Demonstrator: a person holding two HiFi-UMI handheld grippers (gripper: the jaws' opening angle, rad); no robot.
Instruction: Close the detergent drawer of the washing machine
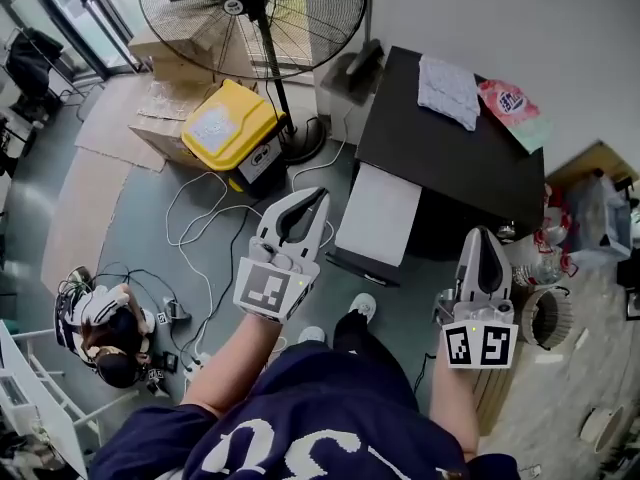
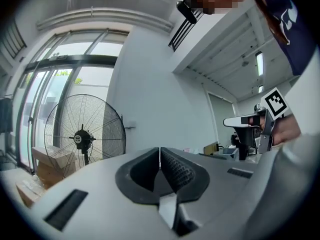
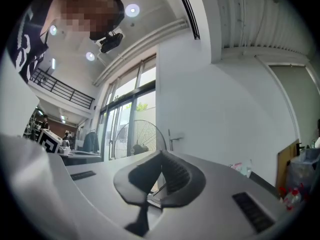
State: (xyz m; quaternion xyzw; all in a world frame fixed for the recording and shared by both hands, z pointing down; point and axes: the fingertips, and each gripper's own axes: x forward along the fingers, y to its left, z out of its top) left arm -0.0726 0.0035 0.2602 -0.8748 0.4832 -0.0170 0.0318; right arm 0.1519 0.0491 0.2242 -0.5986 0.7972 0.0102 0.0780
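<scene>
In the head view a black-topped washing machine (image 1: 440, 153) stands ahead against the wall, with a white panel (image 1: 376, 214) on the side facing me. I cannot make out its detergent drawer. My left gripper (image 1: 318, 196) is held level in front of the panel's left edge, apart from it, shut and holding nothing. My right gripper (image 1: 481, 233) hovers off the machine's near right corner, also shut and holding nothing. In the left gripper view the shut jaws (image 2: 160, 151) point at a bare wall, with the right gripper (image 2: 250, 129) off to the side. The right gripper view (image 3: 161, 154) faces wall and windows.
A big standing fan (image 1: 255, 8) and a yellow-lidded box (image 1: 232, 128) stand left of the machine, with white cables (image 1: 210, 218) across the floor. A folded cloth (image 1: 448, 88) and a pink packet (image 1: 512, 108) lie on the machine. Bottles (image 1: 545, 253) and a basket (image 1: 545, 318) crowd the right.
</scene>
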